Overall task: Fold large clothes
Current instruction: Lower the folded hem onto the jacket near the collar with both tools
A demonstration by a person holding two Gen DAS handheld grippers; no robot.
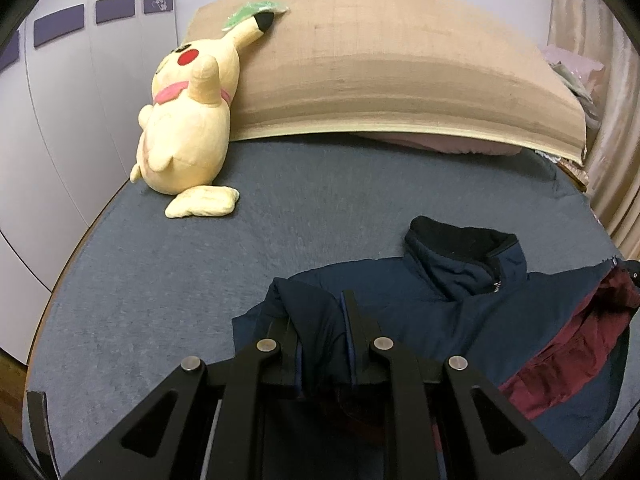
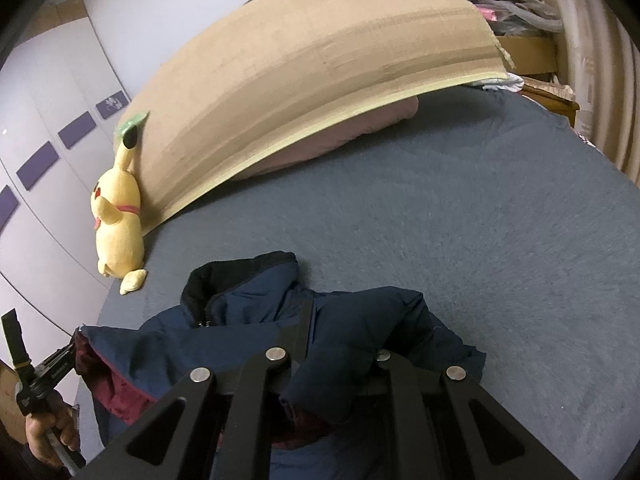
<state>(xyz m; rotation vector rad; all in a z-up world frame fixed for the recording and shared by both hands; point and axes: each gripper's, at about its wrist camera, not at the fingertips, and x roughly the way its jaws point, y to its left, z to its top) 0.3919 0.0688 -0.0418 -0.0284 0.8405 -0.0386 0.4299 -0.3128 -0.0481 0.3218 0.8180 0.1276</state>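
Left tongs (image 1: 320, 312) clamped on a fold of the navy jacket (image 1: 440, 312), right tongs (image 2: 340, 340) pinching its other shoulder, over the grey bed (image 1: 160, 280).

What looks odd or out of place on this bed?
A big cardboard sheet leans over a pink pillow at the head of the bed. A yellow plush toy slumps against the sheet's edge. The jacket shows its red lining.
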